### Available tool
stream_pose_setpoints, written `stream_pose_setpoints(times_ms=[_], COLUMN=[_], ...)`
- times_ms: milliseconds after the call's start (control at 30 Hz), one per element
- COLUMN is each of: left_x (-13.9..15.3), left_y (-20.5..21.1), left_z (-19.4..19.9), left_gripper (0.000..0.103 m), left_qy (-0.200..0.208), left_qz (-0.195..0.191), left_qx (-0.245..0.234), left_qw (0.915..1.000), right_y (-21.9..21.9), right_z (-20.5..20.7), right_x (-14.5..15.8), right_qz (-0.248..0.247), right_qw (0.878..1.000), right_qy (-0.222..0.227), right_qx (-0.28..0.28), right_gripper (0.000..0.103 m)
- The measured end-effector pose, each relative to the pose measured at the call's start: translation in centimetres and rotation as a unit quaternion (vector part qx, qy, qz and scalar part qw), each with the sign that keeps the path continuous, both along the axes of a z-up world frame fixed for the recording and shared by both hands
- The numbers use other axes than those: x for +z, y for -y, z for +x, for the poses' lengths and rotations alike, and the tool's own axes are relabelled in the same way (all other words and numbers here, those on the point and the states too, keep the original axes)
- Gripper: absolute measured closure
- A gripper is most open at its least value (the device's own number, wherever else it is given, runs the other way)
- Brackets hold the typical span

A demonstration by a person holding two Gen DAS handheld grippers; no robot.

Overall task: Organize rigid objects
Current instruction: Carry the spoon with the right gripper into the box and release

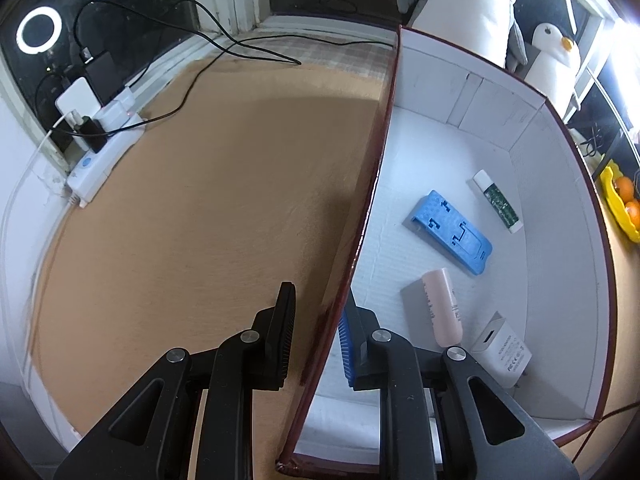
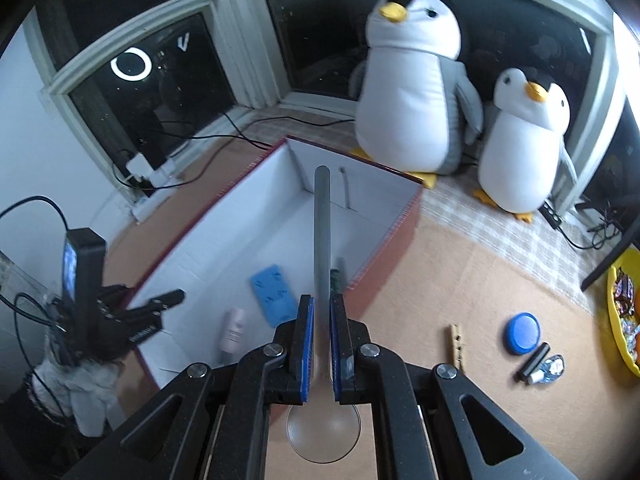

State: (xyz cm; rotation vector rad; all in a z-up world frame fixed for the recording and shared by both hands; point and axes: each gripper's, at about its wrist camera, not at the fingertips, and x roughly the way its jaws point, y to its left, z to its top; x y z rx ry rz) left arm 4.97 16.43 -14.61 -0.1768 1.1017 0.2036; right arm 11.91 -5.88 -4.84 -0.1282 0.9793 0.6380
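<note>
Clamping a grey spoon [image 2: 322,248] by its handle, the right tool [image 2: 321,344] holds it with the bowl nearest the camera and the handle pointing out over the white-lined box [image 2: 352,208]. The left tool [image 1: 316,336] straddles the box's left wall with its jaws apart, one finger outside over the brown bench [image 1: 200,200], the other inside. Within the box lie a white charger [image 1: 502,354] and a pink tube [image 1: 442,306] closest, then a blue stand [image 1: 450,230], then a white-and-green stick [image 1: 498,200]. On the bench right of the box sit a clothespin [image 2: 457,346], a blue lid [image 2: 523,333] and a black cylinder [image 2: 534,361]. Two plush penguins [image 2: 412,80] stand behind.
</note>
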Motion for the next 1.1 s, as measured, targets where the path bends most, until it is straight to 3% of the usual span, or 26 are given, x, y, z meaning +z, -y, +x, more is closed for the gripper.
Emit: stream_pose_setpoints(times_ms=[333,833,900,967,1100], left_x=[0.2,0.1,0.1,0.1,0.1], left_y=[-0.3,-0.6,-0.6,-0.6,-0.6], left_z=[-0.5,-0.5,-0.5,-0.5,-0.4], left_gripper=[0.087,0.087,0.087,0.087,0.087], left_qy=[0.017,0.022,0.022,0.021,0.019], left_qz=[-0.021,-0.031,-0.031,-0.031,-0.030], left_qx=[-0.003,-0.004,-0.004,-0.003,-0.003], left_qw=[0.9996,0.9993,0.9993,0.9993,0.9994], right_y=[-6.0,-8.6,-8.5,-8.5,-7.7], right_z=[0.4,3.7,3.8,3.6,3.4], right_x=[-1.9,-5.2,-5.2,-5.0,-4.6], right_qz=[-0.006,-0.046,-0.044,-0.041,-0.031], right_qw=[0.999,0.997,0.997,0.998,0.998], right_qy=[-0.036,-0.048,-0.048,-0.039,-0.038], right_qx=[0.007,-0.029,-0.029,-0.029,-0.031], right_gripper=[0.096,0.095,0.085,0.068,0.068])
